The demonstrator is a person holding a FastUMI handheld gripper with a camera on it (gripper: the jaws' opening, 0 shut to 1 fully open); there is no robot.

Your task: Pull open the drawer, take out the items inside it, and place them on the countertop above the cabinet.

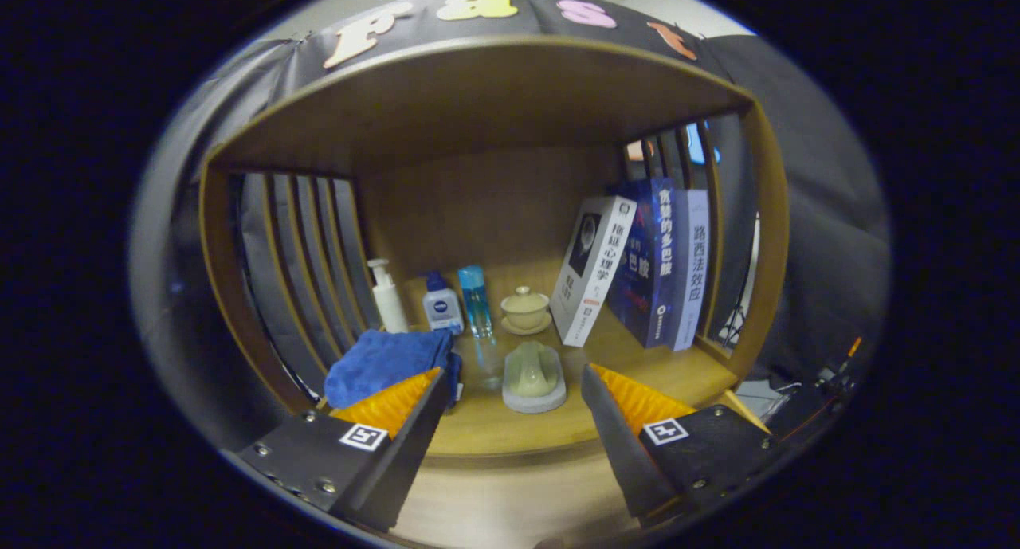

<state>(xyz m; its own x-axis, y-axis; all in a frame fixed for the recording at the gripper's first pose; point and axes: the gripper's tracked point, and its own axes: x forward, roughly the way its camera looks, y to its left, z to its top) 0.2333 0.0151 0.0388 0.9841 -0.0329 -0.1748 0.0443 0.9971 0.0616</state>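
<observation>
My gripper (511,374) is open and holds nothing, its fingers spread wide in front of the wooden cabinet's countertop (510,429). Just ahead, in line with the gap between the fingers, a pale green soap-like piece (532,370) rests on a grey dish (534,401). A folded blue cloth (386,362) lies on the countertop beside and partly behind the left fingertip. Below the countertop's front edge a band of light wood (502,501) shows between the fingers; I cannot tell whether it is the drawer.
Toward the back stand a white pump bottle (388,298), a small blue-capped bottle (441,306), a clear blue bottle (475,300) and a lidded cup on a saucer (525,308). Three books (637,270) lean at the right. Slatted sides (307,262) and a wooden top enclose the shelf.
</observation>
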